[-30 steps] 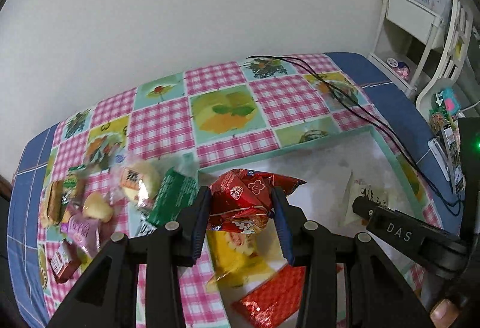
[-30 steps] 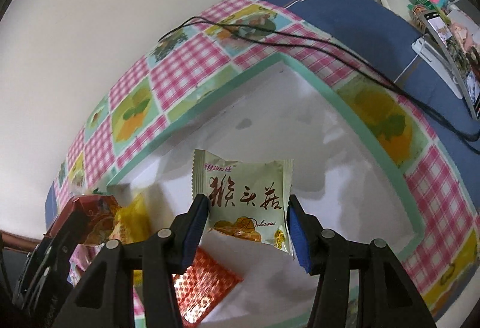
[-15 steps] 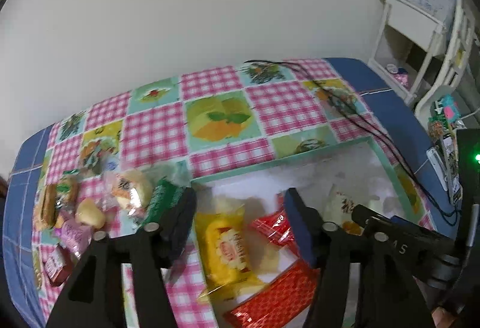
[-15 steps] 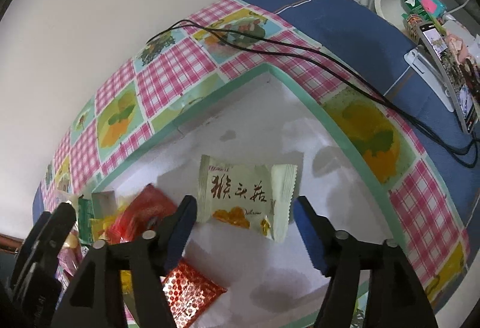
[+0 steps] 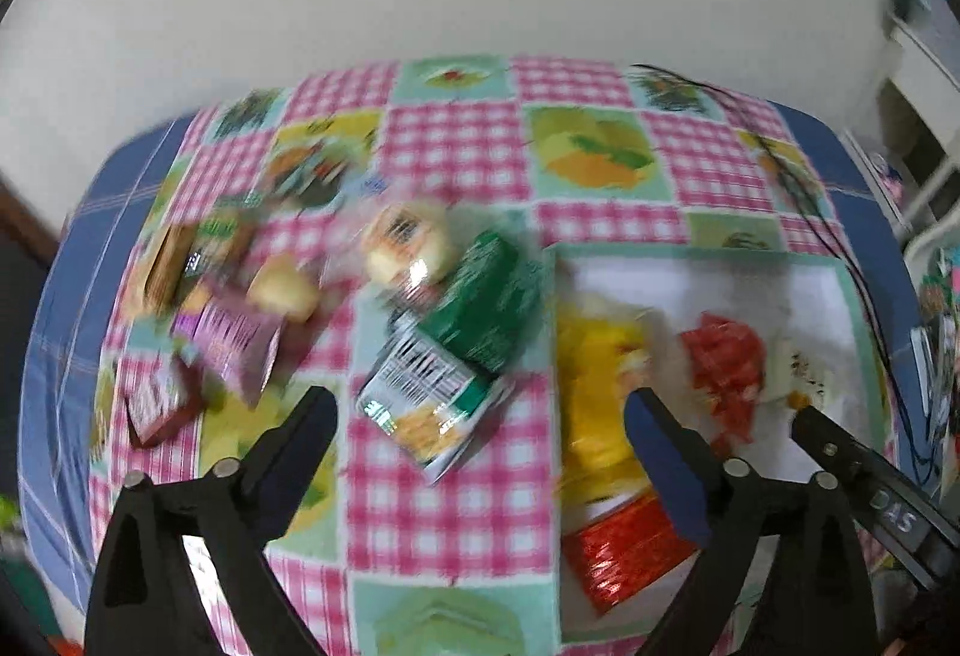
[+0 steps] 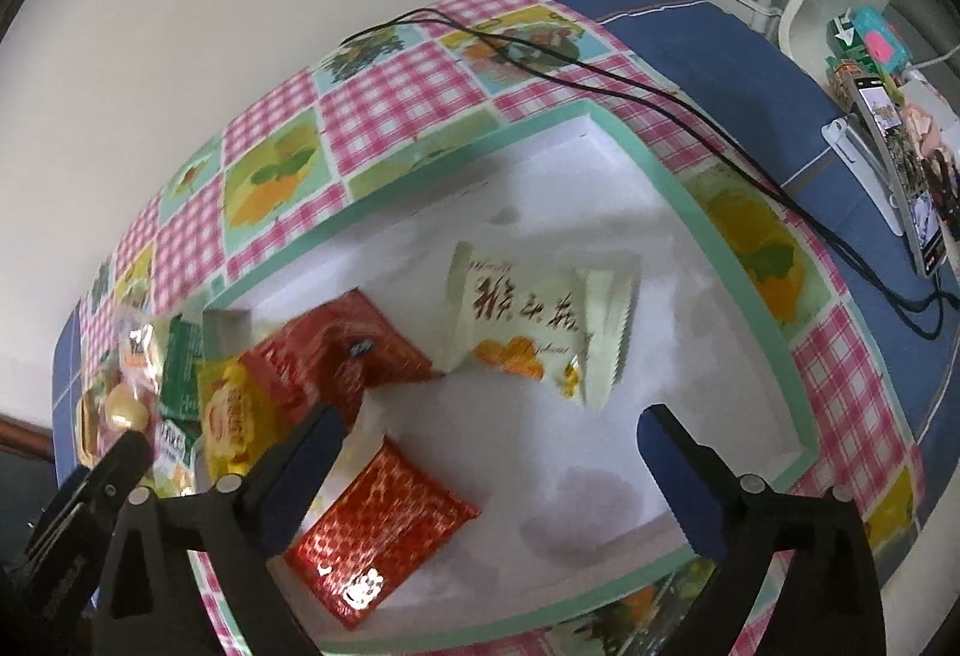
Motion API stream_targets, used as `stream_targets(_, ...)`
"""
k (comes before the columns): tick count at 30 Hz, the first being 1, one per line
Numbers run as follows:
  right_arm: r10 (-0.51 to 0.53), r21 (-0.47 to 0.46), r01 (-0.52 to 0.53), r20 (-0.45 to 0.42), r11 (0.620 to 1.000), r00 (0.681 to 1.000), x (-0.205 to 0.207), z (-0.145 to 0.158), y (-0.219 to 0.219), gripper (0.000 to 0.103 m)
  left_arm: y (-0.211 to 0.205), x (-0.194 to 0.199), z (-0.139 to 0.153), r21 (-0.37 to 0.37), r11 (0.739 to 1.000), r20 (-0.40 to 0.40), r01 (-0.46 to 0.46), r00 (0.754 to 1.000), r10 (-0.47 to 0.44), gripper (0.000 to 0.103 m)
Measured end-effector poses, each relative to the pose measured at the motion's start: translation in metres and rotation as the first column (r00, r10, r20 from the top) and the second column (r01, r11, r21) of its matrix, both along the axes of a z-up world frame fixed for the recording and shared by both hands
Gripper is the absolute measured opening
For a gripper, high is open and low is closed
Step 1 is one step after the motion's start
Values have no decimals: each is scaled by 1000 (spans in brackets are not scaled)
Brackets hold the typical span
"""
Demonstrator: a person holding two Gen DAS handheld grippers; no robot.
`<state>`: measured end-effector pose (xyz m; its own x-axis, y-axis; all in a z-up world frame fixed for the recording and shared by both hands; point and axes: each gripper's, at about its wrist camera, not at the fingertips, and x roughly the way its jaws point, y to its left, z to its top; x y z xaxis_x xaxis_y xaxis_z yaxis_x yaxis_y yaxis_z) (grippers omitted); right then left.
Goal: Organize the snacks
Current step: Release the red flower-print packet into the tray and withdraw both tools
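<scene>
**Both tongs standing wide open over the snacks and the tray**

In the left wrist view, heavily blurred by motion, a loose cluster of snacks is being shown at the left of the counter [image 5: 456, 506]: a dark red packet [image 5: 157, 404], a purple packet [image 5: 237, 341] and some round pale pieces whose labels cannot be read. Nearer the middle, a green packet [image 5: 456, 350] is lying tilted on the checked cloth, just beside the tray [image 5: 840, 290]. The left tongs [image 5: 480, 422] are being held spread wide with nothing between them, the green packet lying beyond the gap. Inside the tray a yellow packet [image 5: 600, 386] is being partly covered by the right-hand finger, and a red foil packet [image 5: 624, 548] is being cut off by it too.

In the right wrist view, the same tray [image 6: 738, 296] is being seen sharply. A red packet [image 6: 342, 350] is overlapping the yellow one, a cream packet [image 6: 528, 320] with printed characters is lying at the middle, touching the red packet's corner. The right tongs [image 6: 489, 428] are likewise being held wide apart and empty. A black cable [image 6: 600, 74] is trailing across the cloth beyond the tray.
</scene>
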<state>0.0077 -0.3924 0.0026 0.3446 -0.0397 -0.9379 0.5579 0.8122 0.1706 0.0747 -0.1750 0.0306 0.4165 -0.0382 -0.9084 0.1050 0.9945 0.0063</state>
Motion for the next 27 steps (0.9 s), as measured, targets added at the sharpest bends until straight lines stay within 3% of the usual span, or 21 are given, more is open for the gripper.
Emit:
stream_targets(13,68,-2,-69,-24,998,997,-6,6,48,103,85,-6,-26,10,980,-111,-197,974,197,98)
stream_targets(27,173,-5,-173,-13,985,985,14,14,109,103,143,1,-18,-28,954,-96,-297,951,293,98)
